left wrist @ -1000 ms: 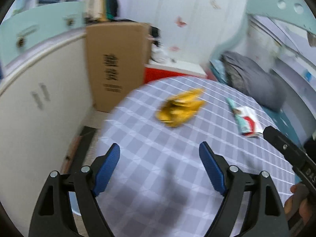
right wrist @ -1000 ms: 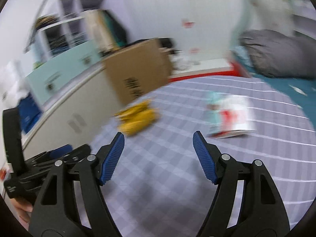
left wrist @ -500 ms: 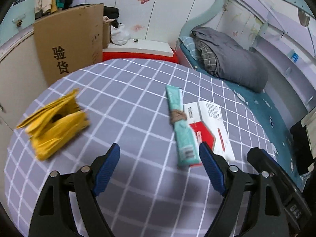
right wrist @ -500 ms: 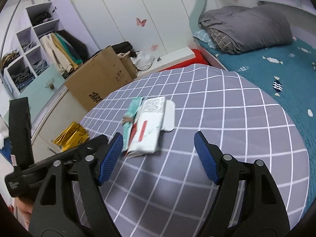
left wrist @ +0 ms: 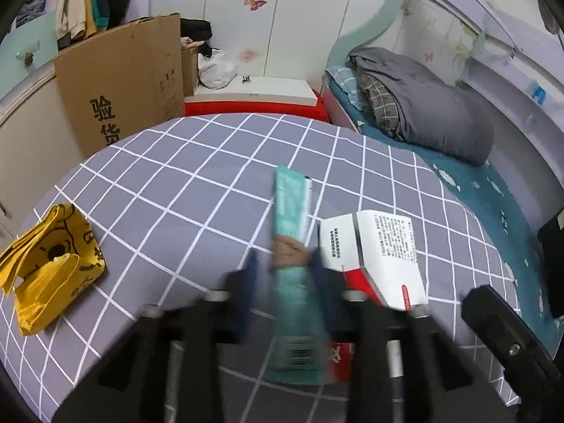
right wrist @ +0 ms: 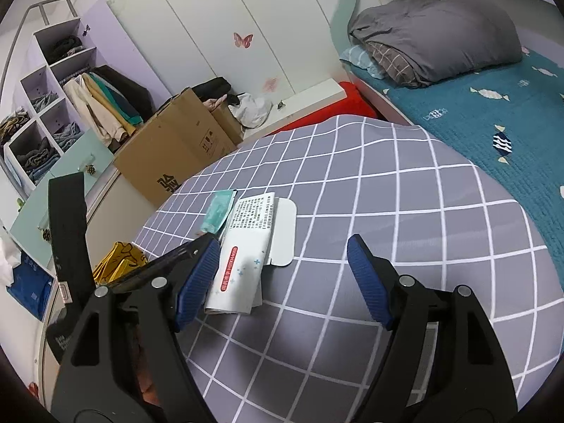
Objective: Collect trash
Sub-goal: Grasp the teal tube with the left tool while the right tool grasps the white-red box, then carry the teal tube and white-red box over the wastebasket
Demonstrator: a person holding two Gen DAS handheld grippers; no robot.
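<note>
On the checked desk point(left wrist: 197, 176), the left tongs point(left wrist: 283, 275) have just been closing round the teal packet point(left wrist: 292, 211), starting collection; right tongs point(right wrist: 282, 275) gape apart.

A brown cardboard box point(left wrist: 120, 84) with black printed characters stands against the wall — landmark for the rest. To its right lies a white shelf board point(left wrist: 253, 93) on a red base; further right, a folded grey blanket point(left wrist: 433, 105) on the teal bed point(right wrist: 493, 112). Left of the box, clothes point(right wrist: 102, 102) hang.

White wardrobe doors point(right wrist: 211, 24) with butterfly stickers, a cardboard box point(left wrist: 123, 88), a teal-sheeted bed point(right wrist: 493, 120) alongside.
</note>
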